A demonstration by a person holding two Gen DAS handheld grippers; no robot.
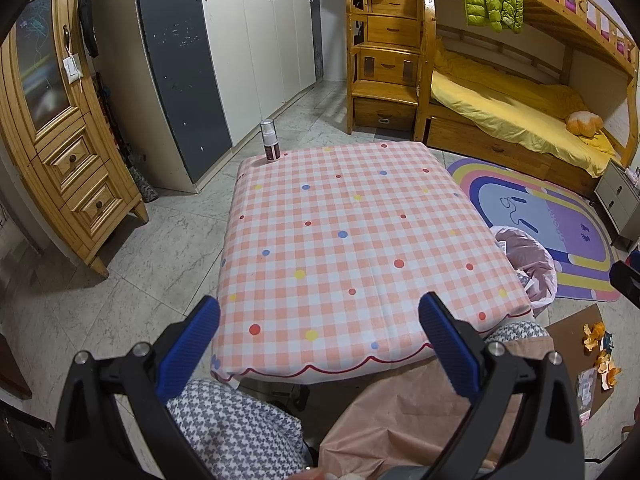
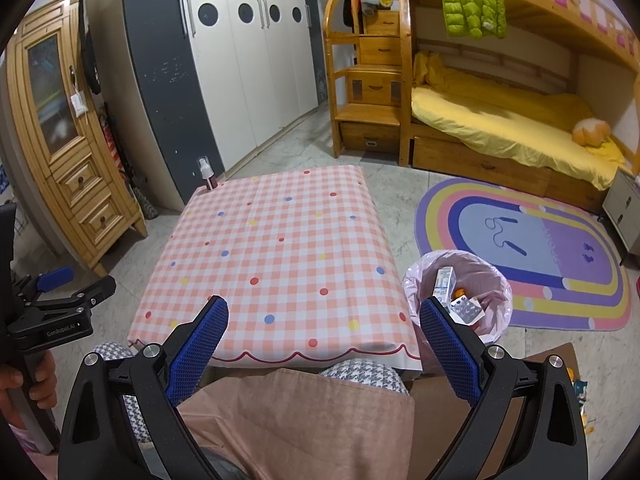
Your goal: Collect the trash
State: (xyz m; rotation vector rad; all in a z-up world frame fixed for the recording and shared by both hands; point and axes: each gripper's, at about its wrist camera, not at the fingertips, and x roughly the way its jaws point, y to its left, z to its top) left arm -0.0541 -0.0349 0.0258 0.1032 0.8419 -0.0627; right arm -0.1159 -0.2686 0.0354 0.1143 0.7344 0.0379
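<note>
Trash [image 2: 460, 300] sits inside the pink-lined bin [image 2: 496, 280] on the floor, just beside the right edge of the bench [image 2: 272, 264]; in the right wrist view we make out a white and blue carton [image 2: 443, 282] standing upright in it, a silver blister pack [image 2: 466, 309] lying next to that, and something orange that we cannot identify. More scraps, orange peel [image 1: 596, 344] among them, lie on a brown cardboard sheet [image 1: 568, 332] on the floor to the right of the bench, well apart from both tools.

We hold our left tool [image 1: 320, 344] over the near edge of the bench with its 2 blue fingers [image 1: 192, 344] spread wide, gripping nothing; our right tool [image 2: 324, 348] hangs over the same near edge, likewise spread and unloaded, with its right finger [image 2: 448, 352] overlapping the bin in the view. From the right wrist camera our left tool shows at the far left, a hand [image 2: 24, 384] wrapped round its handle.

On the bench, covered in a pink checked cloth with coloured dots, we see only 1 small spray bottle [image 1: 269, 140], upright at the far left corner. A rainbow rug [image 2: 540, 248] lies on the floor just beyond the bin.
</note>
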